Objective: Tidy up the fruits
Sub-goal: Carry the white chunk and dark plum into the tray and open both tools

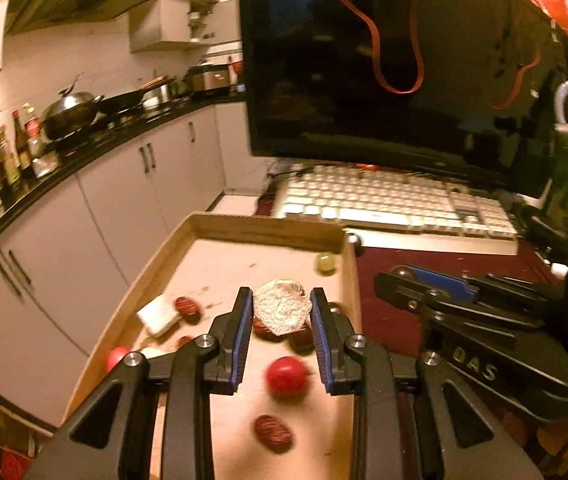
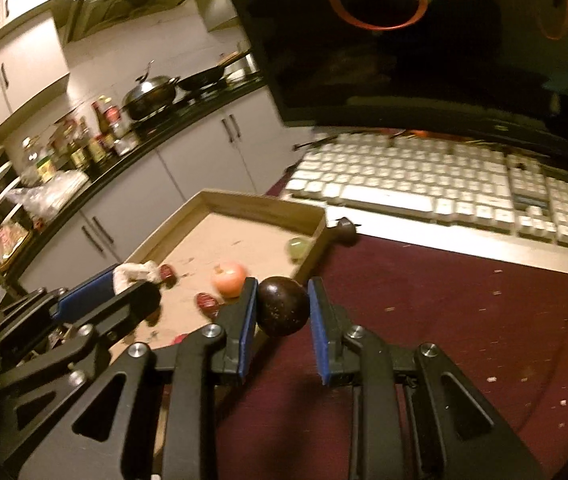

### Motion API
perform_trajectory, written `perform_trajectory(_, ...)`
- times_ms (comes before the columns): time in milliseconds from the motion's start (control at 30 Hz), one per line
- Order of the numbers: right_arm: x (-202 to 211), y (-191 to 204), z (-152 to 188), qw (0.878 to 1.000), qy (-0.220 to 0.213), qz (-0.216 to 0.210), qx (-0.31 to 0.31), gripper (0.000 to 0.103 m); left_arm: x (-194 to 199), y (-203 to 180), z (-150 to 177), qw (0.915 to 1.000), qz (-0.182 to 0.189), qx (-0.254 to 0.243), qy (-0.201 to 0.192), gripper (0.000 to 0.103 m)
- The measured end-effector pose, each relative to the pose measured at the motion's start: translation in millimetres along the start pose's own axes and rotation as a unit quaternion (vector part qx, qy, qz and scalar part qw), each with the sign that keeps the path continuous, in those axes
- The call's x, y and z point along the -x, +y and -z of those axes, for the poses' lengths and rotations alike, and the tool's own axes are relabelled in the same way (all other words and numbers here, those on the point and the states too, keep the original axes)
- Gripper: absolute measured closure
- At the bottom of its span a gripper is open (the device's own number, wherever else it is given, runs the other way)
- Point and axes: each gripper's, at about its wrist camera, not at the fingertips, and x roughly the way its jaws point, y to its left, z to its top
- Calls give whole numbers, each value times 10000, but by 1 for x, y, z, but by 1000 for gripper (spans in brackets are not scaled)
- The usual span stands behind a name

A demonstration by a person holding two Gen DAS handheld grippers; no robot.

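Up close, the left gripper (image 1: 282,312) pinches a crumpled foil ball (image 1: 281,306) over the tray (image 1: 268,230), jaws narrow on its sides, likely lifting it clear of the fruit. Beside it the right gripper (image 2: 283,306) clamps a dark round fruit (image 2: 283,306) above the tray's edge and the red cloth (image 2: 424,320), presumably carrying it to a sorting spot. Being round, it has no long axis to speak of. Below lie wrinkled dates (image 1: 273,433), its length running left to right, and a red fruit (image 1: 287,376). Farther off, a green grape (image 1: 325,263) sits in the tray's far corner, before the keyboard (image 1: 396,204).
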Motion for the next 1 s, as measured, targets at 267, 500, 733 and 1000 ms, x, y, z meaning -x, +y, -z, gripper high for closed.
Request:
perform_trajectory(267,-13,39,6,9992,141,-188,309,76,-6,28,9,9995,-251,202,68,75)
perform_trajectory(500,-29,53,13,9984,331,-193,417,76,-18,47,17,9982,-450,330,211,75)
perform_trajectory(733,-50,54,24,9976,520,-27,445,76,-37,65,28,9958,-667,415,472,75)
perform_trajectory(1000,-56,49,28,9977,511,125,425,76,-47,66,32,9941,-800,382,630,74)
